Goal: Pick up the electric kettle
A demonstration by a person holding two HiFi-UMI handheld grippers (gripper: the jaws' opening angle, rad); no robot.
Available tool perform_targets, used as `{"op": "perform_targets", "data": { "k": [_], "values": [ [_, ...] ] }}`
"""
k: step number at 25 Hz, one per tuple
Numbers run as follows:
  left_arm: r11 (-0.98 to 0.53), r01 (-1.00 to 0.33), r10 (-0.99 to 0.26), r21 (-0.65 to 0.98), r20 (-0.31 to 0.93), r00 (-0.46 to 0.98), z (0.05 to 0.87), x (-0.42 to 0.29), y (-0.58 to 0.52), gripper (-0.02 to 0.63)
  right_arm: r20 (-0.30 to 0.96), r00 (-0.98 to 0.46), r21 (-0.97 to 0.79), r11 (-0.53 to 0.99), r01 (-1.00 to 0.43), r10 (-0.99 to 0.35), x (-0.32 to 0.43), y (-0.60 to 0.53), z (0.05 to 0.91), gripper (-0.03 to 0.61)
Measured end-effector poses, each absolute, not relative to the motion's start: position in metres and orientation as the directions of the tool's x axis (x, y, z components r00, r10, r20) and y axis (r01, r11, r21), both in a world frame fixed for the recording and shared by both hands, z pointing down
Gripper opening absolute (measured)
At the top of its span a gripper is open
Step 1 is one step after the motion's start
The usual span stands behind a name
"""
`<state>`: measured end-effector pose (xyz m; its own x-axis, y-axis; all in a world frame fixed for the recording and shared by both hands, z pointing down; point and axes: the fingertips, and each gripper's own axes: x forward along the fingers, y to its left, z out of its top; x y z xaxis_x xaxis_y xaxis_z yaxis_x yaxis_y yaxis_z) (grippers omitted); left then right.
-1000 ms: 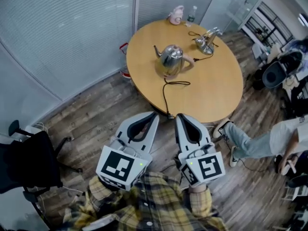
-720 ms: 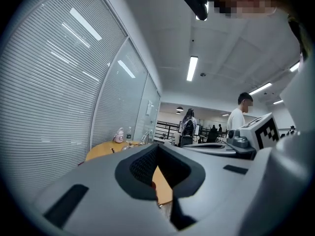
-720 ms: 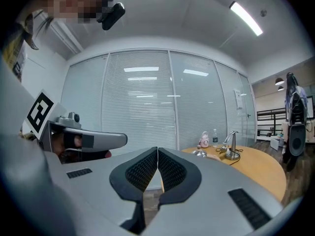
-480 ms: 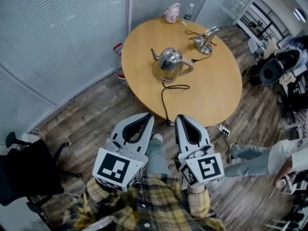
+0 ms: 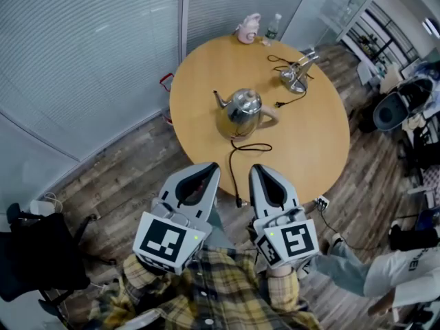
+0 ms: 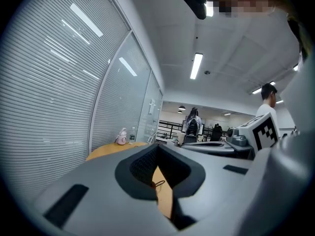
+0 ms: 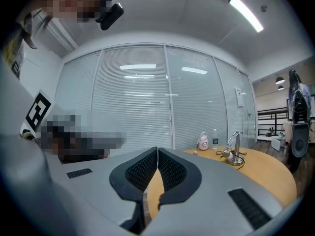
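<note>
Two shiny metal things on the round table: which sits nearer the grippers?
The silver electric kettle with the spout, black cord trailing from it. The slim metal stand is farther back, to its right.

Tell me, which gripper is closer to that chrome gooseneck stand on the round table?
Right. The right gripper hangs at the table's near edge, the chrome gooseneck stand ahead and slightly rightward; the left gripper is alongside, farther left.

The left gripper (image 5: pixel 208 166) and right gripper (image 5: pixel 256 167) are held side by side, pointing forward, near level. The right jaws meet, empty; the left jaws seem closed too.
</note>
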<state>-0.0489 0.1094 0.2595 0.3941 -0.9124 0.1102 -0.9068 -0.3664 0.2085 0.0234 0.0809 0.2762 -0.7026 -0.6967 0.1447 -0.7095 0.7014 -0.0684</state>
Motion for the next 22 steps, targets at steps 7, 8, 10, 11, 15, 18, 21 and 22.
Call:
{"op": "perform_targets", "data": {
  "k": [7,8,10,11,15,18,21,22],
  "values": [
    [-0.377,-0.902,-0.907,0.209,0.115,0.405,0.263,-0.052,0.022,0.002,0.147,-0.695,-0.070,0.694,-0.717,-0.703,0.019,-0.004,0.280,0.032],
    [-0.381,-0.901,-0.905,0.209,0.115,0.410,0.261,-0.051,0.009,0.002,0.148,-0.692,-0.070,0.691,-0.719,-0.706,0.020,-0.016,0.279,0.032],
    [-0.386,-0.898,-0.902,0.212,0.116,0.415,0.257,-0.052,-0.015,0.002,0.153,-0.689,-0.067,0.688,-0.723,-0.709,0.020,-0.039,0.276,0.031],
    [-0.387,-0.897,-0.902,0.213,0.116,0.417,0.255,-0.052,-0.027,0.002,0.156,-0.688,-0.065,0.688,-0.723,-0.709,0.019,-0.049,0.275,0.031],
    [-0.395,-0.895,-0.897,0.207,0.122,0.424,0.251,-0.052,-0.062,0.002,0.168,-0.687,-0.064,0.688,-0.723,-0.707,0.018,-0.082,0.272,0.031],
    [-0.403,-0.891,-0.891,0.208,0.133,0.434,0.252,-0.052,-0.079,0.002,0.170,-0.679,-0.063,0.680,-0.731,-0.714,0.017,-0.100,0.270,0.031],
    [-0.417,-0.884,-0.882,0.211,0.142,0.450,0.253,-0.054,-0.093,0.002,0.176,-0.665,-0.067,0.665,-0.744,-0.726,0.017,-0.112,0.269,0.031],
    [-0.424,-0.881,-0.878,0.211,0.144,0.457,0.253,-0.055,-0.098,0.002,0.178,-0.658,-0.069,0.658,-0.750,-0.731,0.016,-0.116,0.270,0.031]
  ]
}}
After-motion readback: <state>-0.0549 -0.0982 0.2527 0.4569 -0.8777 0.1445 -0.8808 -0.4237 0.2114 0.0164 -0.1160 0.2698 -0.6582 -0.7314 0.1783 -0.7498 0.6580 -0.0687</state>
